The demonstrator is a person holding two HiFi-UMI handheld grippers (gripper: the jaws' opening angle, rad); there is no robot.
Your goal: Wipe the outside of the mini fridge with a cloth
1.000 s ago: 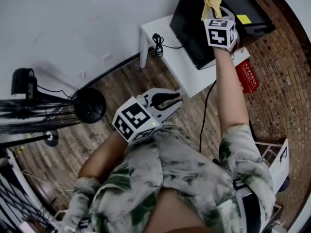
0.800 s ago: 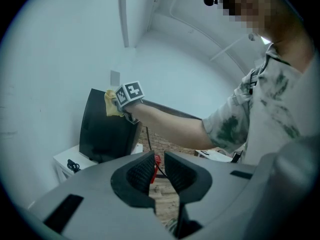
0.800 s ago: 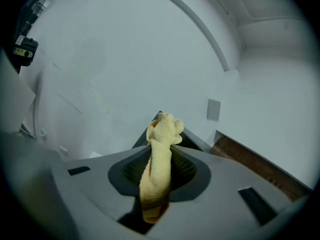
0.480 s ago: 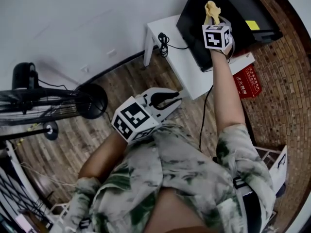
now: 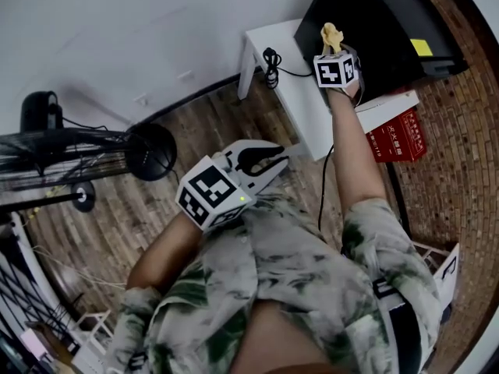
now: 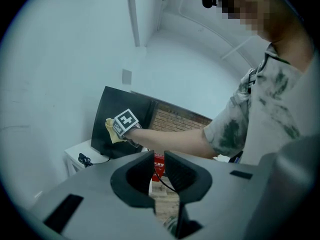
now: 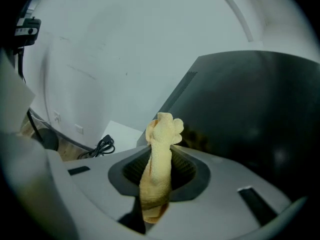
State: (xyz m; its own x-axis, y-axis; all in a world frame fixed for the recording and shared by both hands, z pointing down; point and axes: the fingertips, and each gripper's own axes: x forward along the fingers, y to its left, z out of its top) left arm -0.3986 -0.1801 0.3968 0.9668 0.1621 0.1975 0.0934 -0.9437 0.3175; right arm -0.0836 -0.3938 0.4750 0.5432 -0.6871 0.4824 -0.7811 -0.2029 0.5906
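Observation:
The black mini fridge (image 5: pixel 382 18) stands on a small white table (image 5: pixel 290 100) at the top right of the head view. My right gripper (image 5: pixel 333 47) is shut on a yellow cloth (image 5: pixel 331 34), and the arm is stretched out to the fridge's dark side face. In the right gripper view the bunched cloth (image 7: pixel 159 169) sticks up between the jaws, close to the fridge (image 7: pixel 250 114). My left gripper (image 5: pixel 263 162) is held near my chest, shut with nothing in it. From the left gripper view I see the fridge (image 6: pixel 120 116) and the cloth (image 6: pixel 110 130) in the distance.
A coiled black cable (image 5: pixel 271 59) lies on the table by the fridge. A red box (image 5: pixel 396 140) sits beside the table on the brick-pattern floor. A fan with a round black base (image 5: pixel 152 162) stands at the left, by the white wall.
My right gripper, with the cloth, has slid lower along the fridge's side face, towards the table. My left gripper has stayed where it was.

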